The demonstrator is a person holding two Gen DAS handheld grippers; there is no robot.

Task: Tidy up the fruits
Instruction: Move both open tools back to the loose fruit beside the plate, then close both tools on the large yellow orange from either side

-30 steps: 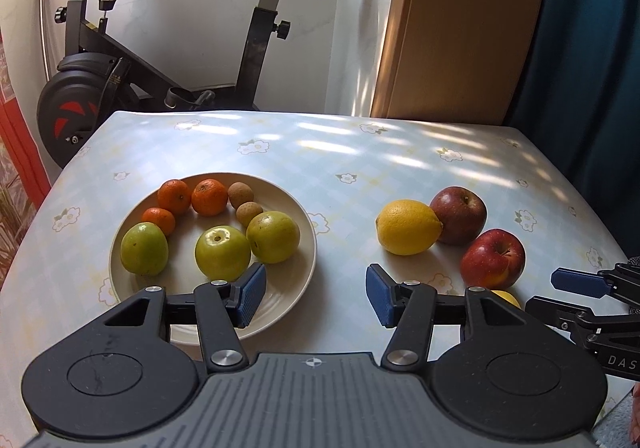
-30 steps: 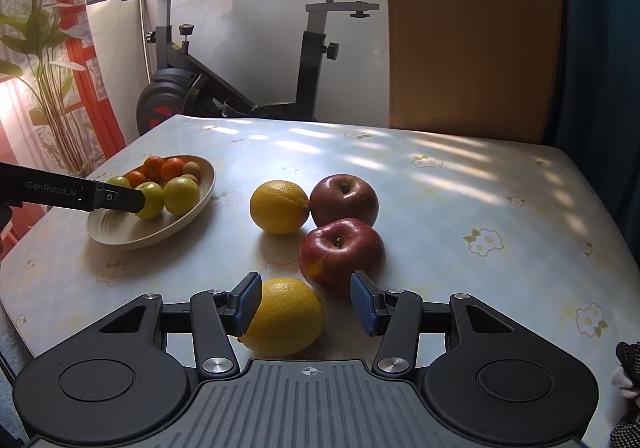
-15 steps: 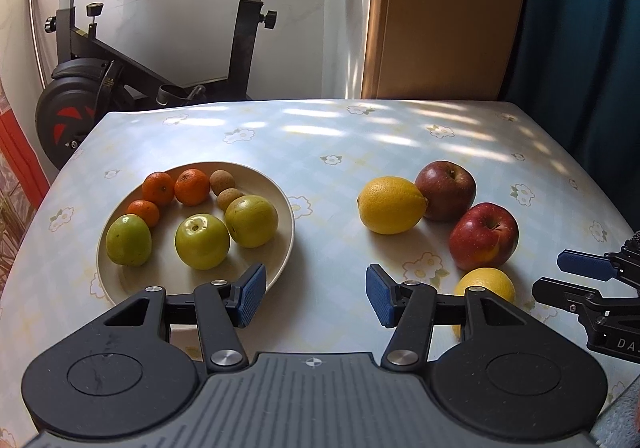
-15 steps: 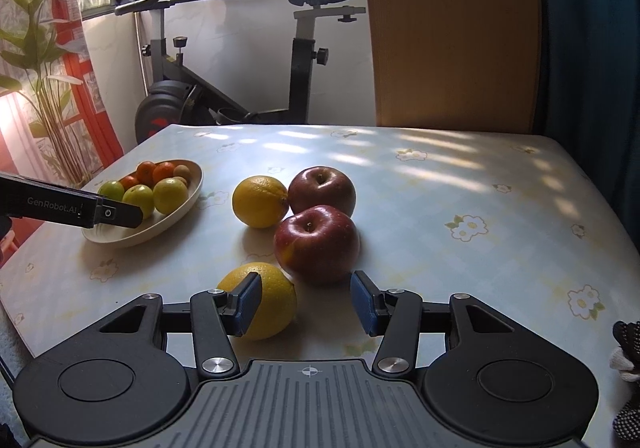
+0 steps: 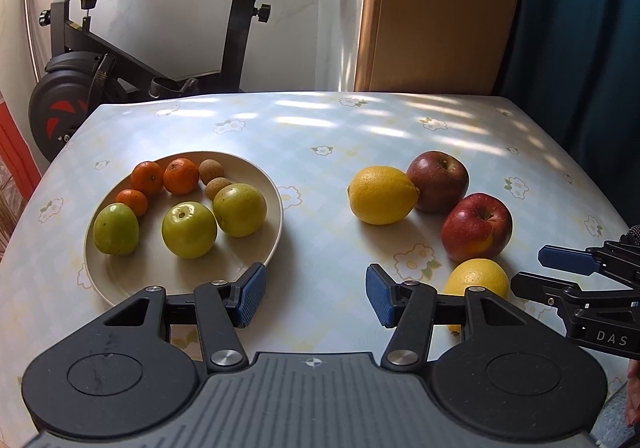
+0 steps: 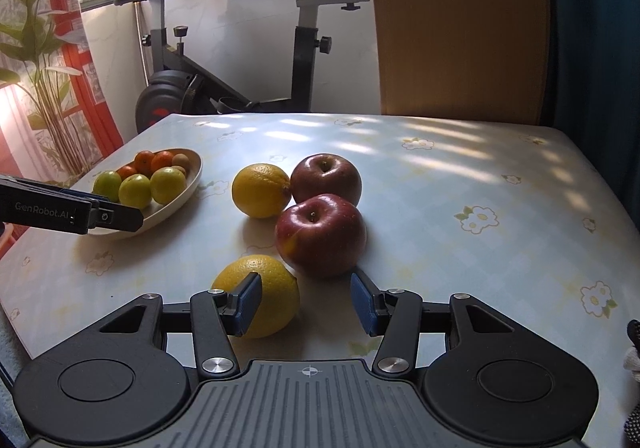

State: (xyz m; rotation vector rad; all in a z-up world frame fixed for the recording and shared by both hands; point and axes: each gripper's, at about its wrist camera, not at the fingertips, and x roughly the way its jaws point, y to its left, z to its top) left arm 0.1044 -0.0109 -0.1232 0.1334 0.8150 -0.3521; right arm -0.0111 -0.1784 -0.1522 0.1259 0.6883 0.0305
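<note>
Step in hand, likely: picking loose fruit for plate [image 5: 256,168].
Right claw [image 6: 306,302] open, empty; near lemon [image 6: 260,294] lower centre on counter [image 6: 460,176], beside red apple [image 6: 320,234].
Left claw [image 5: 316,296] open, empty, near plate rim.
Next: centre right claw over lemon, close.

Home living room: exercise bike [image 6: 240,60], flowered tablecloth table [image 5: 360,128], curtain [image 6: 592,28], window.
</note>
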